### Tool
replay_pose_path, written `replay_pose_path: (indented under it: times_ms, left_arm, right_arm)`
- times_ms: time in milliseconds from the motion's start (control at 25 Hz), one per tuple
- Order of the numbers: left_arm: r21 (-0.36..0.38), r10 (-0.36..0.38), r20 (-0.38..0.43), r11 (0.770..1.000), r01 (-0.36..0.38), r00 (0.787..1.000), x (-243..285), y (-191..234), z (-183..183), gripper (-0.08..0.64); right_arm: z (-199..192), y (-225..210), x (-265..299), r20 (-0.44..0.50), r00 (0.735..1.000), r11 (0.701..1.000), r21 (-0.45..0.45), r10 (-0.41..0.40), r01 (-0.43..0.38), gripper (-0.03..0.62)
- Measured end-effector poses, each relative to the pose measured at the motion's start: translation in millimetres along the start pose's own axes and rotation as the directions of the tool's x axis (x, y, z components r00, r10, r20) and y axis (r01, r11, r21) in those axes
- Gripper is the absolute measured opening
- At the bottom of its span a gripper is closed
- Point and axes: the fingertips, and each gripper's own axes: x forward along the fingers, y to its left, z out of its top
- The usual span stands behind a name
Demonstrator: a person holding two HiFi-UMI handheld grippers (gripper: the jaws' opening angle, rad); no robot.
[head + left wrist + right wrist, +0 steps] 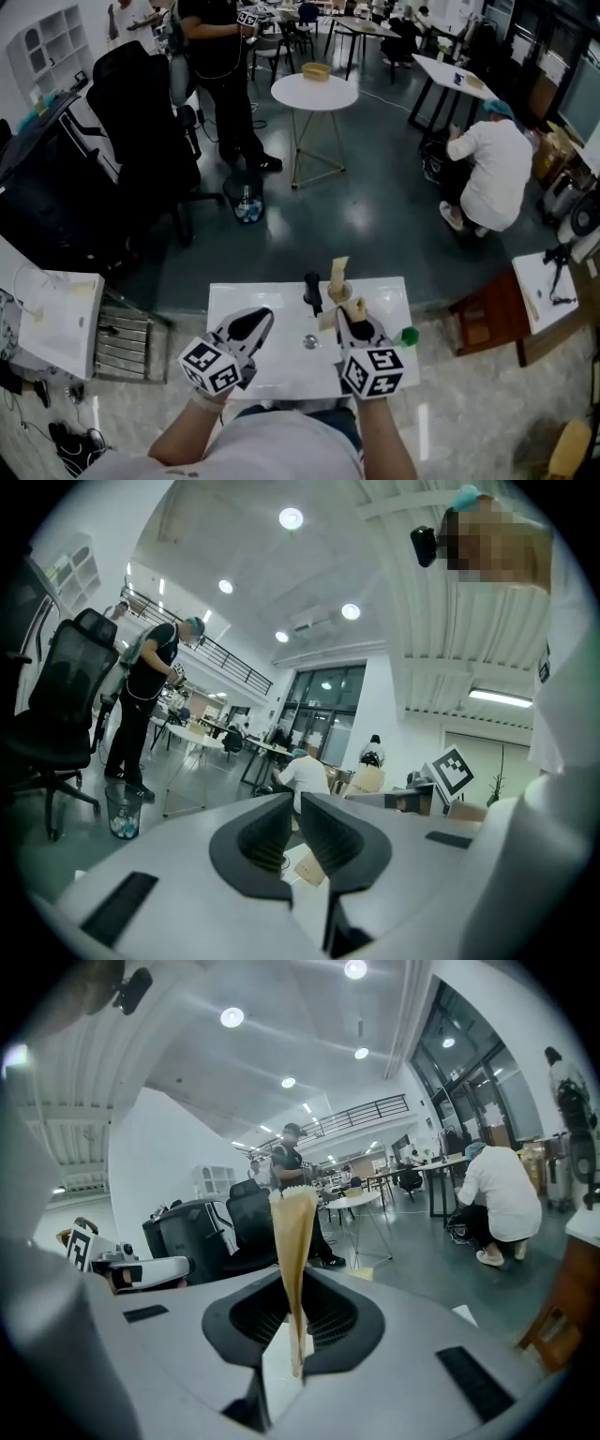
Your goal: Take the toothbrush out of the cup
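1. The right claw (293, 1309) is closed almost fully on the toothbrush (291, 1241), a flat tan paper-wrapped strip that tapers downward and has a crimped top edge. The jaws pinch its lower part.
2. The toothbrush stands upright in that grip. Its narrow lower tip hangs free in the gap under the jaws, so it is outside the cup.
3. In the head view the small round tan-rimmed cup (337, 293) stands on the white rectangular worktop (281, 375), at 12 o'clock from the right claw and close to it. The strip's top shows in front of the cup.
4. The left claw (292, 832) has its jaws together and grips nothing. It hovers over the worktop at 9 o'clock from the right claw, the two well apart.
5. A black upright fitting (312, 291) stands just beside the cup at its 9 o'clock. A round metal drain (310, 342) lies between the two claws.
6. A small green round object (409, 335) sits at the worktop's edge, at 3 o'clock from the right claw.
7. Beyond the worktop, a person in white (492, 173) crouches at 2 o'clock. A round white table (314, 92) stands at 12 o'clock.
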Motion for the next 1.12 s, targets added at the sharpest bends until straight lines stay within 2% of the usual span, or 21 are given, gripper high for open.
replay_pose_path:
  times_ms: [240,440,840,1120]
  left_arm:
    - [-0.012,-0.037,-0.037,0.999,0.037,0.999,-34.6,39.6,-1.7,0.020]
    - [-0.021,-0.067,-0.045,0.998,0.066,0.997,-36.3,53.9,-2.1,0.020]
    - [-0.030,-0.144,-0.098,0.989,0.141,0.985,7.0,45.5,-14.5,0.020]
    - [-0.011,-0.184,-0.153,0.983,0.185,0.971,66.9,22.6,-26.5,0.021]
  right_arm:
    - [-14.8,45.6,18.1,0.009,0.999,0.999,0.029,-0.040,0.039,0.049]
    - [-18.4,58.7,24.4,0.016,0.998,0.997,0.046,-0.062,0.062,0.049]
    - [-23.4,29.1,15.9,0.024,0.991,0.988,0.077,-0.135,0.133,0.049]
    - [-28.7,-11.7,-9.5,0.022,0.983,0.978,0.106,-0.182,0.179,0.049]
